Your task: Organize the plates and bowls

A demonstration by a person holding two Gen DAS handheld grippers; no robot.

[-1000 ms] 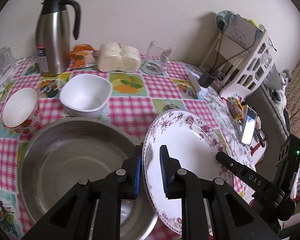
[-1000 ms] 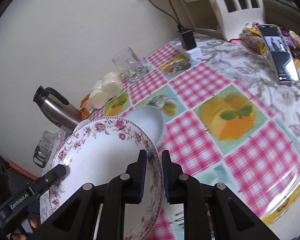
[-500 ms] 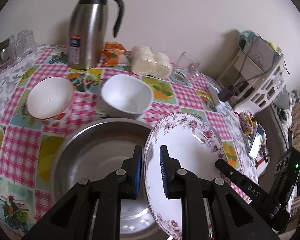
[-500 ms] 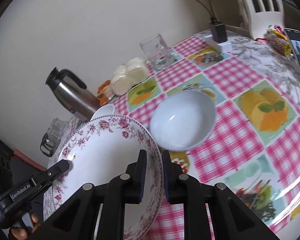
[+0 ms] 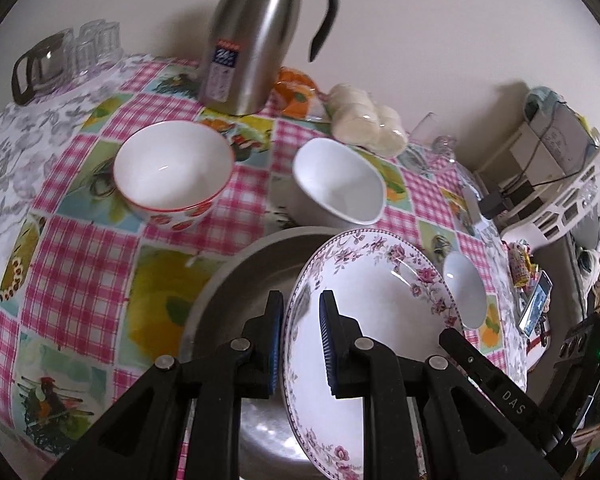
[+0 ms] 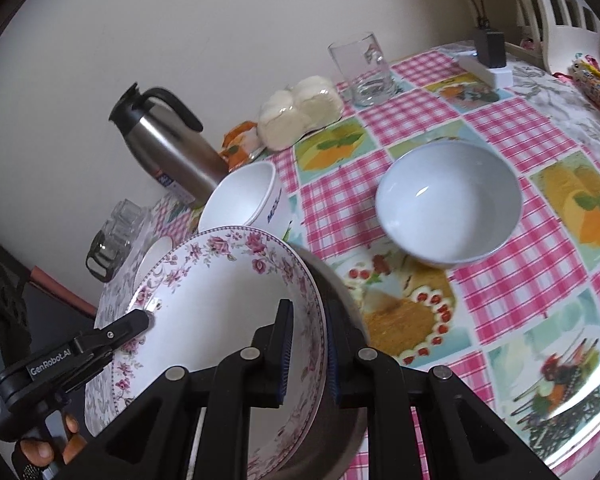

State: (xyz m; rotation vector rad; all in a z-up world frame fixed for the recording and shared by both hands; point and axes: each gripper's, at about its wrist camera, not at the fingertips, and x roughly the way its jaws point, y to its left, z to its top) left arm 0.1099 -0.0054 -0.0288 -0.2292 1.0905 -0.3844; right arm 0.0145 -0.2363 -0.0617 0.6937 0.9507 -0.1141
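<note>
You have swung the floral plate (image 5: pixel 380 300) leftward, both grippers clamped on its rim.

Left gripper (image 5: pixel 300 336) and right gripper (image 6: pixel 306 344) hold it tilted over the steel basin (image 5: pixel 236 280), where a red-rimmed bowl (image 5: pixel 172 172) now shows beyond on the pink checked tablecloth (image 5: pixel 80 256); fingers read "DAS" and "GenRobot.AI".

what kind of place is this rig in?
Most likely a home dining or kitchen table: a checked fruit-print tablecloth, a steel thermos jug against the wall, bowls and drinking glasses set out for everyday use.
</note>
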